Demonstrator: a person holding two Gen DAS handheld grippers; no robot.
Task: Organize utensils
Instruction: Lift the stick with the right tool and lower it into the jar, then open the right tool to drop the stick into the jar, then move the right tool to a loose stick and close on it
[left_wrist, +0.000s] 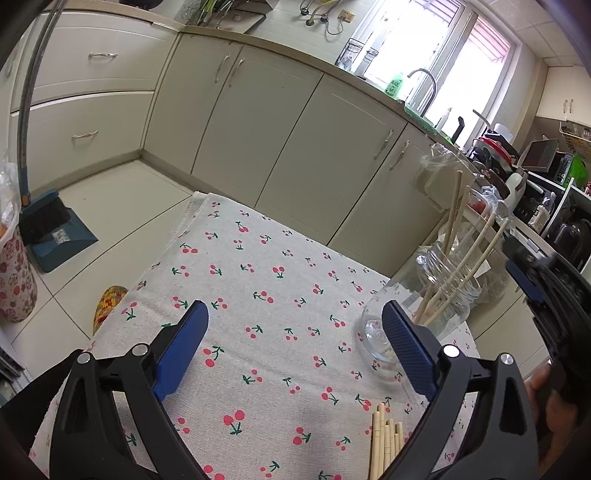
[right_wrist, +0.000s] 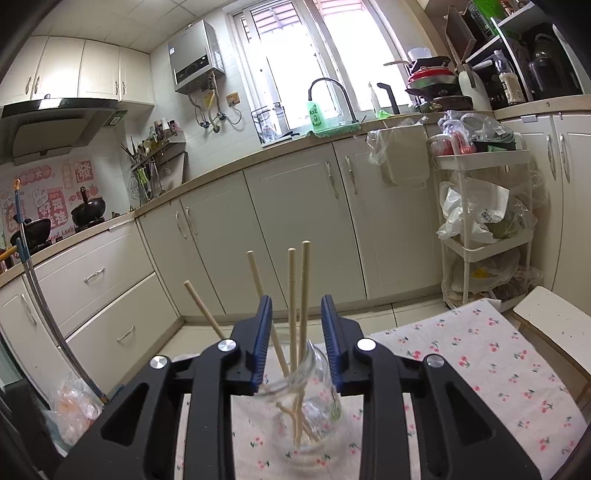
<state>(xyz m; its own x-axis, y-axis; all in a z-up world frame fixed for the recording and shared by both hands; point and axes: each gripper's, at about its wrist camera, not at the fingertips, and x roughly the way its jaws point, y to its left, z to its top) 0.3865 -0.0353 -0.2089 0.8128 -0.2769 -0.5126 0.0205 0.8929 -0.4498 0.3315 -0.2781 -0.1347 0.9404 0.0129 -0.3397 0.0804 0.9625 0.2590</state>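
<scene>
A clear glass jar (left_wrist: 439, 295) stands on the cherry-print tablecloth (left_wrist: 266, 295) and holds several wooden chopsticks (left_wrist: 472, 251) leaning upright. More chopsticks (left_wrist: 386, 439) lie flat on the cloth near the front. My left gripper (left_wrist: 295, 321) is open and empty above the cloth, left of the jar. In the right wrist view the jar (right_wrist: 295, 402) sits just below my right gripper (right_wrist: 295, 314), which is open with the chopsticks (right_wrist: 297, 295) standing between its blue fingers (right_wrist: 264, 332), none gripped. The right gripper also shows in the left wrist view (left_wrist: 532, 273), beyond the jar.
Cream kitchen cabinets (left_wrist: 280, 133) run behind the table. A blue dustpan and brush (left_wrist: 51, 229) stand on the tiled floor at left. A white trolley with bags (right_wrist: 484, 221) stands at right, and a cream stool (right_wrist: 554, 325) sits beside the table.
</scene>
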